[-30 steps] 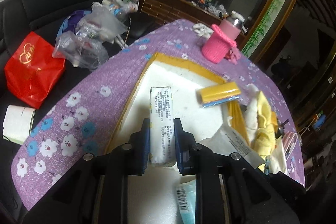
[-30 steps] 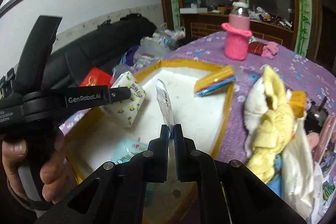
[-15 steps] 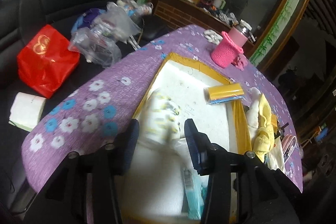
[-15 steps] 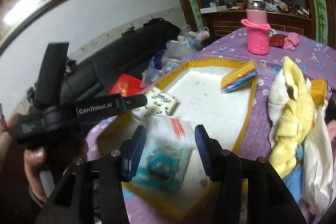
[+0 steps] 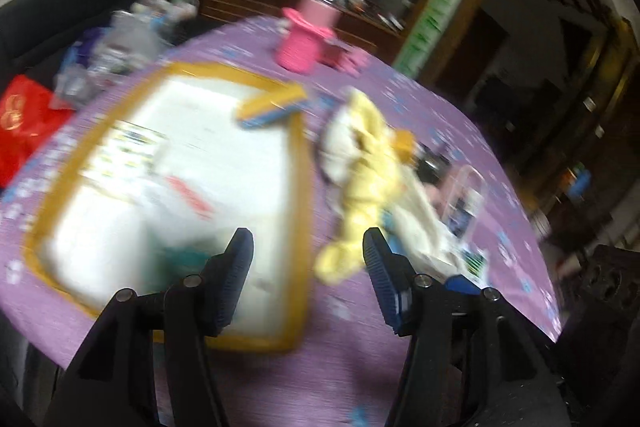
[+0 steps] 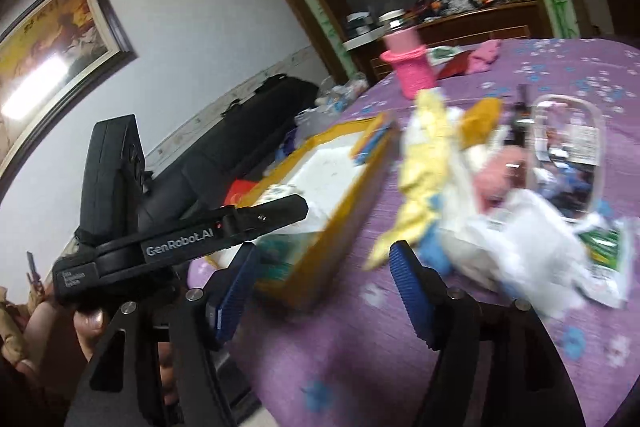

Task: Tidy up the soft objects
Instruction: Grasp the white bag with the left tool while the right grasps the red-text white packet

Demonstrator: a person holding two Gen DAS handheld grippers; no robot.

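A white tray with a yellow rim (image 5: 298, 163) lies on the purple flowered tablecloth; it also shows in the right wrist view (image 6: 352, 195). In it lie a tissue pack with yellow print (image 5: 132, 147), a clear packet with red print (image 5: 188, 199) and a yellow-blue roll (image 5: 272, 107). A pile of soft things with a yellow cloth (image 5: 368, 163) lies right of the tray; the yellow cloth also shows in the right wrist view (image 6: 424, 163). My left gripper (image 5: 306, 259) is open and empty over the tray's near right corner. My right gripper (image 6: 324, 267) is open and empty beside the pile. Both views are blurred.
A pink knit-covered bottle (image 5: 306, 43) stands at the table's far side. White plastic packets (image 6: 532, 239) and a clear case (image 6: 568, 147) lie at the right. A black sofa with a red bag (image 5: 24, 119) and plastic bags is at the left. The left gripper's body (image 6: 180, 235) shows in the right view.
My left gripper let go of the tissue pack and my right let go of the clear packet; both lie in the tray. Both grippers opened wide and swung right toward the pile.
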